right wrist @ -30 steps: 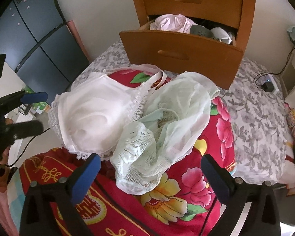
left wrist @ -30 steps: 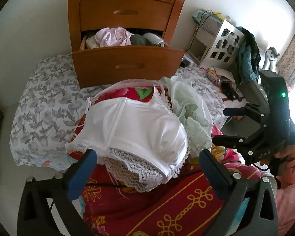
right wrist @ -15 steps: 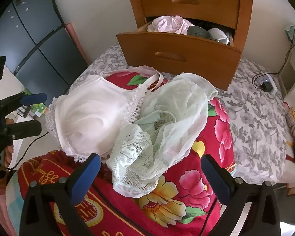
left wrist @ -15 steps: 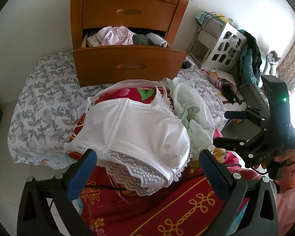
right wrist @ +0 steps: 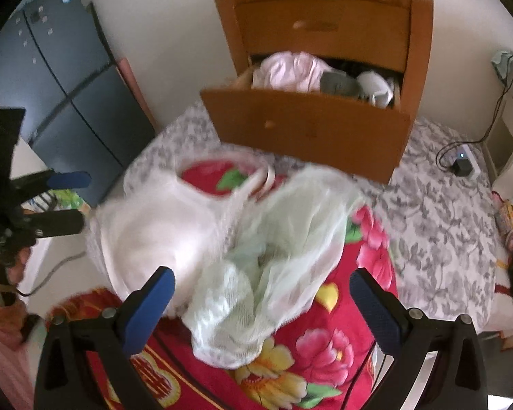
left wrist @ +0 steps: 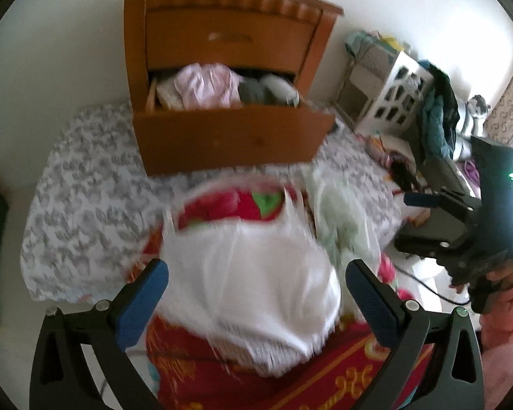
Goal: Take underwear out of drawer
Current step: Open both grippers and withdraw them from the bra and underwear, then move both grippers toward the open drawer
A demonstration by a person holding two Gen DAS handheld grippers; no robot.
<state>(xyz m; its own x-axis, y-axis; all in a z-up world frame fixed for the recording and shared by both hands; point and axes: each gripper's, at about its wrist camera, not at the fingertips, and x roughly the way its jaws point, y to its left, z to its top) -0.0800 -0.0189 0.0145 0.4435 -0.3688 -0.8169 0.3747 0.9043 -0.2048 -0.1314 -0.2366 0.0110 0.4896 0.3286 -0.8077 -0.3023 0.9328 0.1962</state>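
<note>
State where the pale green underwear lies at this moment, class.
In the right wrist view the pale green underwear lies on the red floral quilt, overlapping the white bra to its left, in front of the open drawer.

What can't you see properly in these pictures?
- Left wrist view: the white lacy bra is smeared by motion blur, so its lace cannot be read.
- Both views: the back of the open wooden drawer lies in shadow under the closed drawer above.
- Right wrist view: the left gripper is partly cut off by the edge.
</note>
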